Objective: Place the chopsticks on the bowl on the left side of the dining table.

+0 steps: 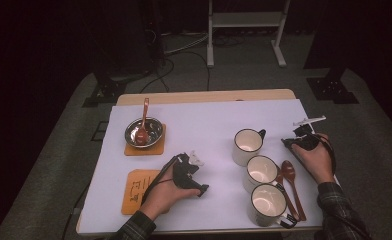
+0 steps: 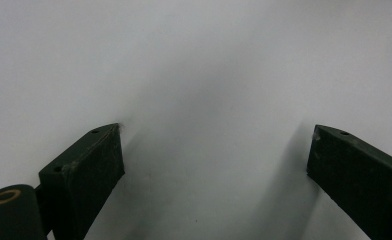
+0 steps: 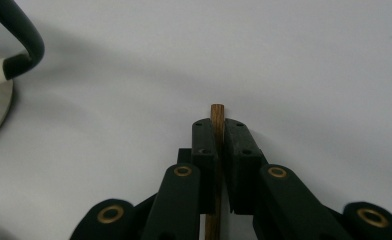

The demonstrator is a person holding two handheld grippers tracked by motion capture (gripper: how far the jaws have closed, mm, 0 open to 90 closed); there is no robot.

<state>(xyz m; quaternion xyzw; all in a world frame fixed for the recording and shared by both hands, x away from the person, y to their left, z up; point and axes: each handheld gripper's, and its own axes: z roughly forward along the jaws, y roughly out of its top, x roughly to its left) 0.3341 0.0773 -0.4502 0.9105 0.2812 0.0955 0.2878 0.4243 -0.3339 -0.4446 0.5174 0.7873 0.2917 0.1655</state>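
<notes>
My right gripper point(image 3: 219, 125) is shut on a thin wooden handle point(image 3: 217, 112) whose end pokes out just past the pads, low over the white sheet. From above, that gripper point(image 1: 290, 142) sits at the right edge of the table, to the right of the far mug point(image 1: 246, 145). Two brown wooden spoons point(image 1: 289, 172) lie beside the nearer mugs point(image 1: 261, 172); which handle is held is hidden under the hand. My left gripper point(image 2: 214, 165) stands open over the bare sheet with nothing between its pads, in the middle of the table point(image 1: 202, 175).
A third mug point(image 1: 268, 204) stands by the front edge. A steel bowl point(image 1: 151, 131) with a spoon point(image 1: 144, 120) in it rests on a cork coaster at the back left. Another coaster point(image 1: 136, 187) lies under the left hand. A mug's dark handle point(image 3: 24, 45) is close by.
</notes>
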